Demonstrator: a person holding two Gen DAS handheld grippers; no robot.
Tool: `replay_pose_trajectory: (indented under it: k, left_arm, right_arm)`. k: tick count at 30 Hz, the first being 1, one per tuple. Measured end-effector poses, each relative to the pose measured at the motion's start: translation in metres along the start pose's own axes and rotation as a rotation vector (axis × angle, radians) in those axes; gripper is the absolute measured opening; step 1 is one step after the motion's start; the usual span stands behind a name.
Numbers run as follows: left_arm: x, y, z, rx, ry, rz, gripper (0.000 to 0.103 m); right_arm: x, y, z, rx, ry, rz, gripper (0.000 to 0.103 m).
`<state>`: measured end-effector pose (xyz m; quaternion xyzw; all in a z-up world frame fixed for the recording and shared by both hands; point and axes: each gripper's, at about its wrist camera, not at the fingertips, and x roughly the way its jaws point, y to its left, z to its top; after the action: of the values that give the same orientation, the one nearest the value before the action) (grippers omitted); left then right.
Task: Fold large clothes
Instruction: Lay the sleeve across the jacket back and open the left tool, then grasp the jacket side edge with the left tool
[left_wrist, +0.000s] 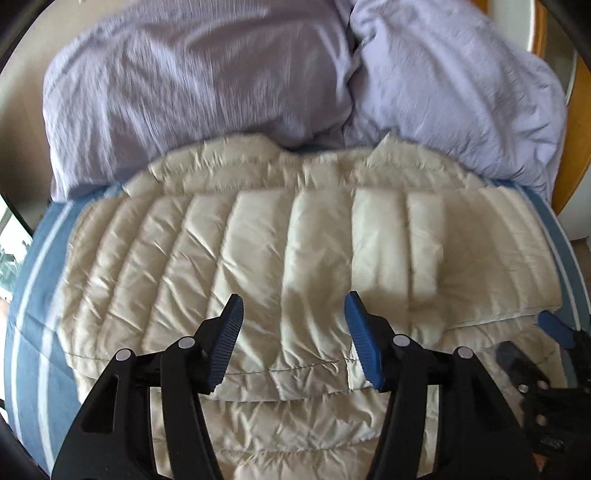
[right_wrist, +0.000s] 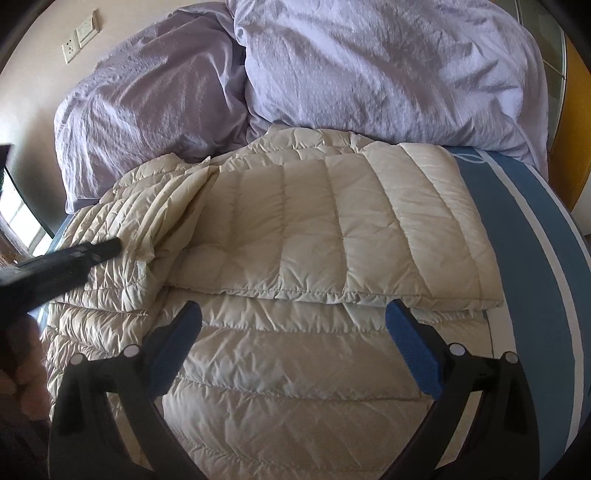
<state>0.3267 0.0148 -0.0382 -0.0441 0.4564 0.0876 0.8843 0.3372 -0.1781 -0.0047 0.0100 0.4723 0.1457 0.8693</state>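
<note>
Left wrist view shows the left gripper and right gripper both spread wide and empty above the cream jacket, lying half-folded on the blue bed, probably ready for another fold.

Jacket lies on bed (one side folded over); duvet bunched behind it.

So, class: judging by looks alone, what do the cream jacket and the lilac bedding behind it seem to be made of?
Cream jacket: probably thin nylon or polyester shell over down or synthetic fill; it has a slight sheen, fine crinkles and puffy stitched channels.
Lilac bedding: likely matte cotton or a cotton blend; it shows soft, dull, crinkled folds and no shine. The exact fibre cannot be told.
</note>
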Motion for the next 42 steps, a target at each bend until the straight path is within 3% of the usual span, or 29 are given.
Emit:
replay_pose_trajectory:
  k: [12,24,32,42]
  left_arm:
    - [0.034,-0.030,-0.005,-0.003,0.042,-0.033,0.058]
    - [0.027,-0.027,-0.009,0.005,0.037,-0.064,0.061]
    - [-0.026,0.013,-0.042,0.045,-0.018,-0.047,0.074]
    - [-0.114,0.117,-0.101,-0.001,-0.056,0.024,0.076]
  right_arm:
    - [0.007,0.002,0.000,-0.015,-0.004,-0.006,0.100]
    - [0.005,0.005,-0.003,-0.015,-0.001,-0.016,0.100]
    - [-0.030,0.001,-0.013,-0.021,-0.011,0.015,0.100]
    - [-0.079,-0.045,-0.069,-0.057,0.031,-0.052,0.100]
